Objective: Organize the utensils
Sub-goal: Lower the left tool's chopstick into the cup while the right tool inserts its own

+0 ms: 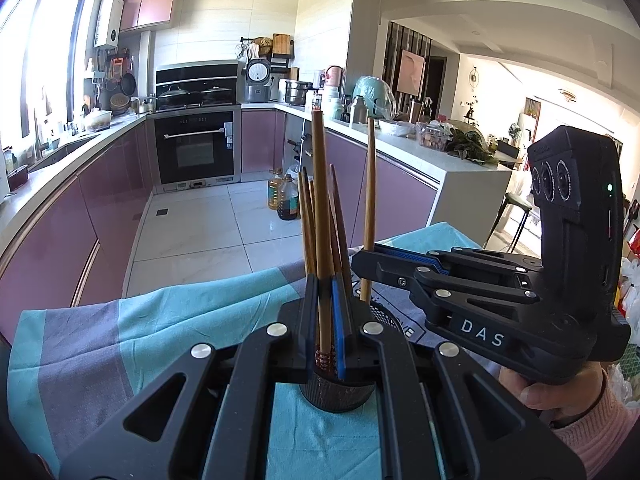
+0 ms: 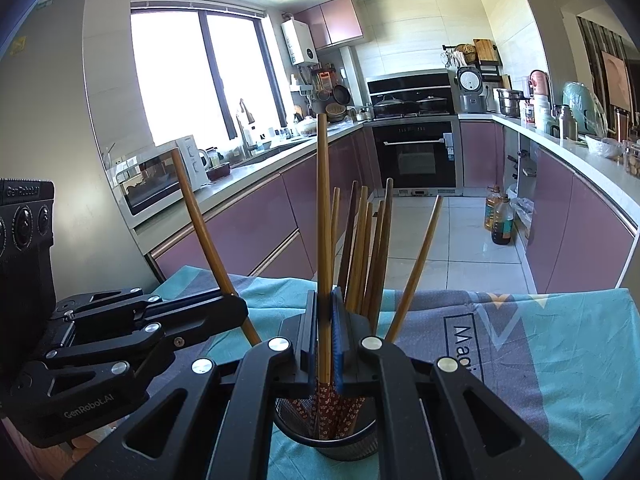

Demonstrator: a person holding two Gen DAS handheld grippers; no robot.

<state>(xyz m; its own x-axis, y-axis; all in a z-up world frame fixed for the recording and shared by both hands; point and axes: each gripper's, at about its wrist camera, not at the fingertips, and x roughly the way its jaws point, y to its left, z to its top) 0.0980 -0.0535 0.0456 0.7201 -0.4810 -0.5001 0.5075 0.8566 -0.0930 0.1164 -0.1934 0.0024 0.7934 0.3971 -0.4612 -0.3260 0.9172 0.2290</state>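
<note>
Two grippers, each clamped on one chopstick, both over the black mesh cup (image 2: pixel 326 436) on the table (image 2: pixel 560 360).

Left gripper (image 1: pixel 325 320): jaws narrow, pinching an upright chopstick (image 1: pixel 322 208) low on its shaft. Its patterned red end sits between the pads, just above the cup (image 1: pixel 336 394). From the right wrist view the same gripper (image 2: pixel 236 308) comes in from the left, and its chopstick (image 2: pixel 200 224) leans left, lower end heading down toward the cup.

Right gripper (image 2: pixel 325 320): jaws narrow, closed on a near-vertical chopstick (image 2: pixel 323 216). Lower end with the red flower pattern reaches into the cup's mouth. From the left wrist view this gripper (image 1: pixel 366 256) enters from the right, held by a hand (image 1: pixel 556 388) in a pink sleeve (image 1: pixel 592 432); its chopstick (image 1: pixel 370 184) stands upright, lower end behind the cup rim.

Cup contents: a bundle of other chopsticks (image 2: pixel 368 248), tips up, fanned slightly. One chopstick (image 2: pixel 416 268) leans far right out of the cup. Patterned ends visible inside through the cup mouth.

Table is covered by a teal and grey cloth (image 1: pixel 120 332) with printed lettering, partly readable. Cup stands on the cloth near its front edge.

Background: kitchen with purple cabinets (image 1: pixel 80 216), oven (image 1: pixel 195 152), tiled floor, oil bottles (image 1: pixel 284 196) on the floor.
</note>
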